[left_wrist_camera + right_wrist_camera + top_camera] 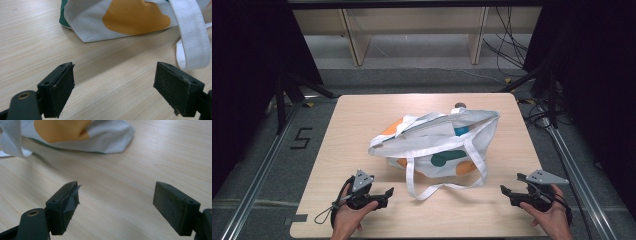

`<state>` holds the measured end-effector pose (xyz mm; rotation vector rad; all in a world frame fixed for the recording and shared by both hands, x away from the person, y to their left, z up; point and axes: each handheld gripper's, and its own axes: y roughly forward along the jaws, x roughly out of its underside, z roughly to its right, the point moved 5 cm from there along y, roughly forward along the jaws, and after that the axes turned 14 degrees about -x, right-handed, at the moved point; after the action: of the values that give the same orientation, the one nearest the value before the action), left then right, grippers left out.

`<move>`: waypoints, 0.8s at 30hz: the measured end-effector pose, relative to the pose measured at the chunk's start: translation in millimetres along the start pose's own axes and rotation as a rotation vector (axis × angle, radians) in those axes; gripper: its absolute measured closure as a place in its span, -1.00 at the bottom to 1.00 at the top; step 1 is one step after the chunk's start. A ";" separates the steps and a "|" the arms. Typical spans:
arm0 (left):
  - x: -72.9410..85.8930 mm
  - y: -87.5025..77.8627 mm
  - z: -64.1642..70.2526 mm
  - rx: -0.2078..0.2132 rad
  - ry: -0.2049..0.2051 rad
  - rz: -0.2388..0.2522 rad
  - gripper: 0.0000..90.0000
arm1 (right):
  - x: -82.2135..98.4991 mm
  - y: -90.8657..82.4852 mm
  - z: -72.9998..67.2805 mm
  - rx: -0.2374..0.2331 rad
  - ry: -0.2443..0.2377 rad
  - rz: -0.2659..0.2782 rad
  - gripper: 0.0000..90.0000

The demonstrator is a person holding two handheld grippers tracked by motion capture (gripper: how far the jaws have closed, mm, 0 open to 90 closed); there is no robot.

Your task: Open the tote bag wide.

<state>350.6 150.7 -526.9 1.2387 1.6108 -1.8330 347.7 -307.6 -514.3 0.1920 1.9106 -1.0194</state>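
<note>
Left claw (388, 192), right claw (503, 190) released near table (362, 120) front edge; tote bag (437, 142) between, bare wood around.

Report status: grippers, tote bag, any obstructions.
Left gripper open, empty. Right gripper open, empty. Tote bag mid-table, untouched, strap looped toward the grippers. Nothing blocking.

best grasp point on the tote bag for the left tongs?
Probably the near strap of the tote bag: it loops out flat on the table toward the person, clear of the bag's body. Bring the left tongs, open and empty, in from the left and low, and pinch the loop's near bend across its width.
</note>
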 end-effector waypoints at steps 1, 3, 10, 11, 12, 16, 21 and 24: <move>-0.3 0.5 1.2 0.003 -0.012 0.006 -0.65 | 0.0 -0.1 0.0 0.000 0.000 0.000 -0.52; -0.1 0.4 1.4 0.004 -0.008 0.005 -0.65 | -0.3 1.0 0.4 -0.002 -0.004 0.009 -0.52; 0.6 -0.7 -0.5 0.005 0.012 -0.008 -0.65 | -0.2 1.3 0.0 -0.003 -0.005 0.007 -0.52; 0.5 -0.6 -0.3 0.004 0.011 -0.007 -0.65 | -0.3 1.3 0.2 -0.002 -0.007 0.008 -0.52; 0.5 -0.6 -0.3 0.004 0.011 -0.007 -0.65 | -0.3 1.3 0.2 -0.002 -0.007 0.008 -0.52; 0.5 -0.5 -0.6 0.002 0.012 -0.007 -0.65 | -0.3 1.3 0.1 -0.004 -0.009 0.007 -0.50; 0.7 -1.7 -2.3 -0.004 0.016 -0.011 -0.65 | -0.8 1.2 0.7 -0.008 -0.019 0.014 -0.46; 1.1 -1.7 -0.3 -0.002 0.002 -0.013 -0.61 | -1.8 0.0 1.2 -0.025 -0.035 0.009 -0.48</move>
<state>348.8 151.7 -526.7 1.2329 1.6249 -1.8377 349.5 -308.0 -513.2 0.1672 1.8881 -0.9862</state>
